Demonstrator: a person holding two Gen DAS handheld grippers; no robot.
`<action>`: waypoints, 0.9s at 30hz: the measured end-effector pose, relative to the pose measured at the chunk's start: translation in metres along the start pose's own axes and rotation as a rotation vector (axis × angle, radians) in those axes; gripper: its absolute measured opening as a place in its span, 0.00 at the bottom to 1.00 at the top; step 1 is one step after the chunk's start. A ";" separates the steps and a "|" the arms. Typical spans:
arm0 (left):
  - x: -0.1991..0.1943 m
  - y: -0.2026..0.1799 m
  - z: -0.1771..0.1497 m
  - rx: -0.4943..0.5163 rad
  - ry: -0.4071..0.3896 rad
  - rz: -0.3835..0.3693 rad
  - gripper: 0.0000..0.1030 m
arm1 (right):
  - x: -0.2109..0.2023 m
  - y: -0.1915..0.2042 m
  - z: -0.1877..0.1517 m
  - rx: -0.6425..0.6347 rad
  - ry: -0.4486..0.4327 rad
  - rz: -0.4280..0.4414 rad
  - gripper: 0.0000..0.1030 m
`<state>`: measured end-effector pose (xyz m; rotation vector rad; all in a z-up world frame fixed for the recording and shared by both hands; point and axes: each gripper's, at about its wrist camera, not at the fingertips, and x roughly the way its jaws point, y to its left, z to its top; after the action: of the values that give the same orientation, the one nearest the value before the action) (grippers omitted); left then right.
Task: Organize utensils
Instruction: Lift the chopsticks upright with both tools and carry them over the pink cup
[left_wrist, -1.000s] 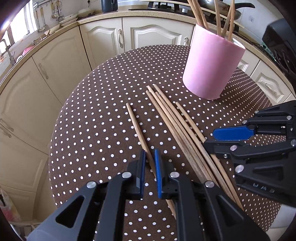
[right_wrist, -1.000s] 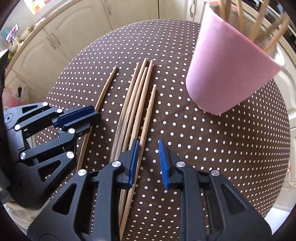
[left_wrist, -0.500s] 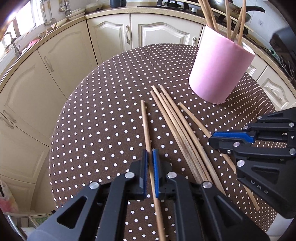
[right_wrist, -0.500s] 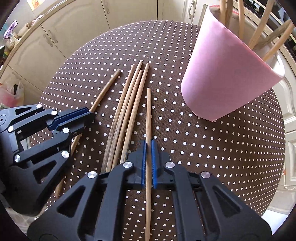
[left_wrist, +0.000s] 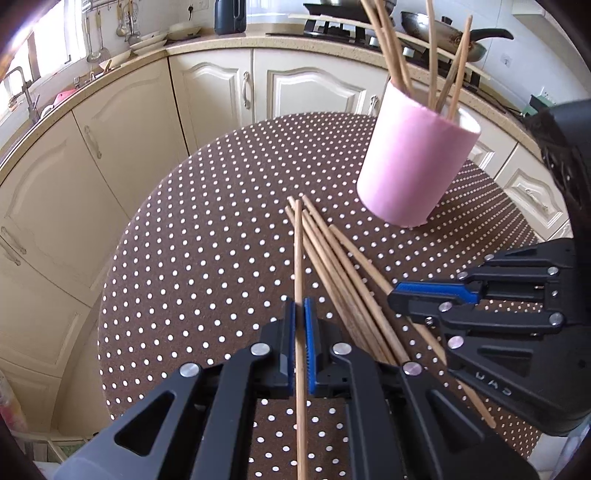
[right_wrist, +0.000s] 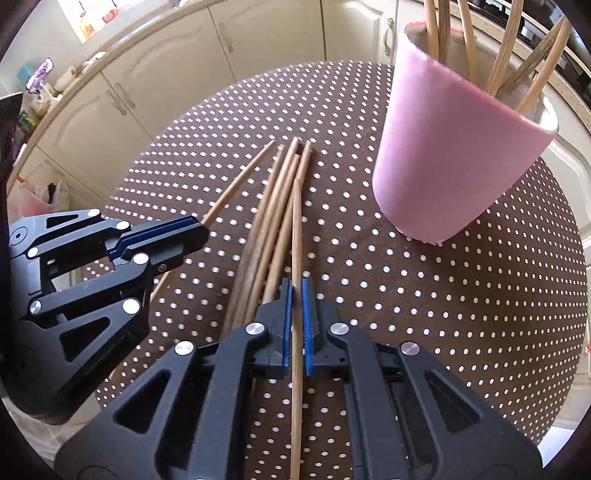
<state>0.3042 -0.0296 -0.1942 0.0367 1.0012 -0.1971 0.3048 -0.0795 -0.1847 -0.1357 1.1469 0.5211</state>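
My left gripper (left_wrist: 300, 306) is shut on a wooden chopstick (left_wrist: 298, 258), held lifted above the brown dotted table (left_wrist: 192, 258). My right gripper (right_wrist: 296, 288) is shut on another wooden chopstick (right_wrist: 296, 229), also raised. Several loose chopsticks (left_wrist: 332, 273) lie in a bundle on the table between the grippers; they also show in the right wrist view (right_wrist: 269, 221). A pink cup (left_wrist: 415, 166) with several chopsticks standing in it is at the far right of the table; it also shows in the right wrist view (right_wrist: 450, 162). Each gripper shows in the other's view: right (left_wrist: 402, 295), left (right_wrist: 199, 232).
The round table's edge (left_wrist: 110, 295) curves close on the left. Cream kitchen cabinets (left_wrist: 229, 85) and a counter with a stove and pan (left_wrist: 443, 33) stand behind the table.
Both grippers closed on a chopstick each and lifted them off the table. The views rose and tilted toward the cup.
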 end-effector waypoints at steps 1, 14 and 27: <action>-0.004 -0.001 0.000 0.001 -0.011 -0.005 0.05 | -0.005 -0.003 -0.004 0.004 -0.012 0.005 0.06; -0.045 -0.008 0.001 0.007 -0.177 -0.107 0.05 | -0.076 -0.021 -0.027 0.006 -0.201 0.109 0.06; -0.092 -0.022 0.011 0.033 -0.344 -0.158 0.05 | -0.129 -0.036 -0.029 0.028 -0.353 0.162 0.05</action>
<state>0.2616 -0.0388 -0.1101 -0.0455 0.6571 -0.3520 0.2572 -0.1634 -0.0870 0.0734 0.8232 0.6440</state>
